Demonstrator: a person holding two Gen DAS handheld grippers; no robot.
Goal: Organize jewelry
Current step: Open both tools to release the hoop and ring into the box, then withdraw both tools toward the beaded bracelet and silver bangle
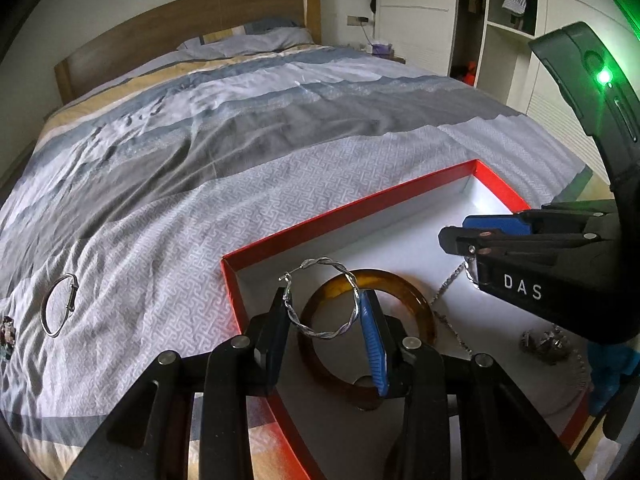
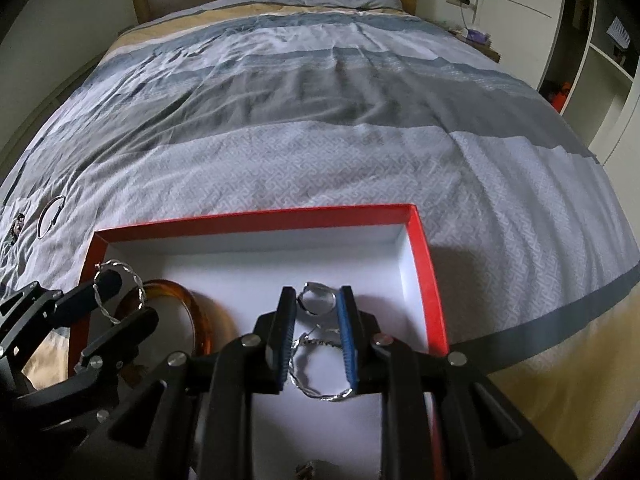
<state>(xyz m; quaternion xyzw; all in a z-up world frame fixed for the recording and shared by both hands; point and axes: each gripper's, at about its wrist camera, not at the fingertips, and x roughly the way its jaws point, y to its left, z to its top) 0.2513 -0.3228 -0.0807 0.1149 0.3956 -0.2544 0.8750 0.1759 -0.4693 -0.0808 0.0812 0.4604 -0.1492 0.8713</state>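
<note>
A red box [image 1: 352, 202] with a white inside lies on the bed; it also shows in the right wrist view [image 2: 256, 215]. My left gripper [image 1: 324, 300] is shut on a twisted silver hoop earring [image 1: 320, 300] and holds it over the box's left end, above an amber bangle [image 1: 404, 284]. The hoop [image 2: 120, 292] and bangle [image 2: 188, 300] show in the right wrist view too. My right gripper [image 2: 317, 300] is shut on a small silver ring [image 2: 316, 300], above a second twisted hoop [image 2: 316, 376] on the box floor. A silver chain [image 1: 452, 280] lies inside.
A silver bangle [image 1: 58, 306] and a small dark ornament [image 1: 7, 330] lie on the patterned duvet [image 1: 200, 160] left of the box. A metal charm [image 1: 546, 342] sits in the box. A wardrobe [image 1: 500, 20] stands at the right.
</note>
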